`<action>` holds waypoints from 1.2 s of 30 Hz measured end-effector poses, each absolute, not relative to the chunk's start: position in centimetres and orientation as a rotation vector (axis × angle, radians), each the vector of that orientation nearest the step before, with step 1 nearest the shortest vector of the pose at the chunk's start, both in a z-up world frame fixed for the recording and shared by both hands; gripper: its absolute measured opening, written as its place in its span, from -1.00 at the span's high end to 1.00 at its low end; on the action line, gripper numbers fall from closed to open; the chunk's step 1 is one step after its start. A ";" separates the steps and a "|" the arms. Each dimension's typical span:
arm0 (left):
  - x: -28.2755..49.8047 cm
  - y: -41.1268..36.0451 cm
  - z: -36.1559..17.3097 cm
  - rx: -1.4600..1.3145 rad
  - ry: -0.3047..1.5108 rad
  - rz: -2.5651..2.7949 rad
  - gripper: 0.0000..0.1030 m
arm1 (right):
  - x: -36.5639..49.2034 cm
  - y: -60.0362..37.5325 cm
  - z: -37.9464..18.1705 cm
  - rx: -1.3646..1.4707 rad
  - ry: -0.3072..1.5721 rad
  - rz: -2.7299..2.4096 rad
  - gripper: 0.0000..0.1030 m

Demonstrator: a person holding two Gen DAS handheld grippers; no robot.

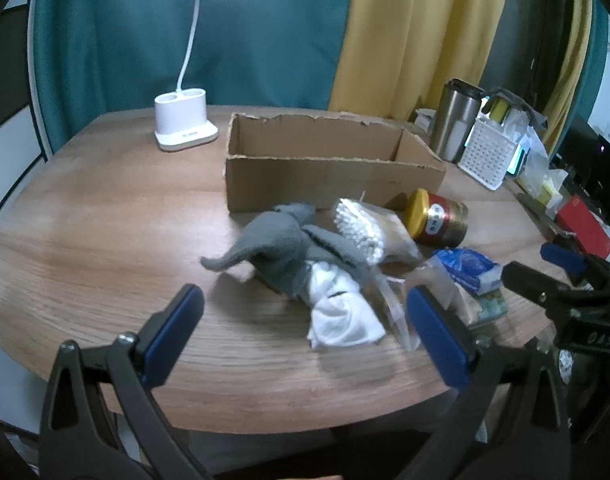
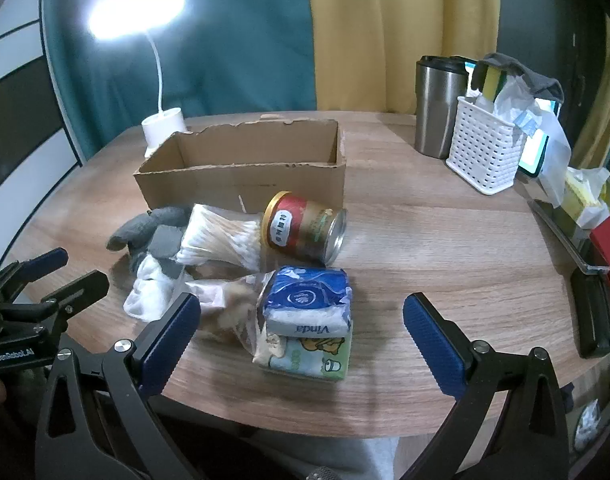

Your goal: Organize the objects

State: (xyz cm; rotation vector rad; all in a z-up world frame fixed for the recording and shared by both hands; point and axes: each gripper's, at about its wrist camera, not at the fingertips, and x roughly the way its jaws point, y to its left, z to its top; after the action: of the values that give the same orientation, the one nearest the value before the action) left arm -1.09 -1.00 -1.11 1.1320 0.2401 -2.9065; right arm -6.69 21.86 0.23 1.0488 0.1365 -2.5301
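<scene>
Tissue packs (image 2: 309, 320) between spread right gripper (image 2: 303, 344) fingers (image 2: 167, 344) (cardboard box (image 2: 245, 172) beyond)

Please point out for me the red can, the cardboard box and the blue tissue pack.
red can (image 2: 301, 226), right wrist view, on the red label of its side.
cardboard box (image 2: 241, 182), right wrist view, on its near outer wall.
blue tissue pack (image 2: 309, 294), right wrist view, on its blue top face.

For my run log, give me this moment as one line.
left gripper: open, empty | right gripper: open, empty | box: empty | can, swabs, socks, tissues: on table
</scene>
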 end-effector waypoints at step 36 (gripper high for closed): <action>-5.5 0.4 -6.4 1.322 0.222 -2.877 -0.53 | -10.6 22.4 -3.2 1.133 0.095 -2.477 -0.98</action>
State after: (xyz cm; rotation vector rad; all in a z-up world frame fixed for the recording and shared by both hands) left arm -5.53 0.40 -6.40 1.3220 0.2219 -2.8766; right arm -10.58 22.43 -3.16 1.1330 0.0951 -2.4774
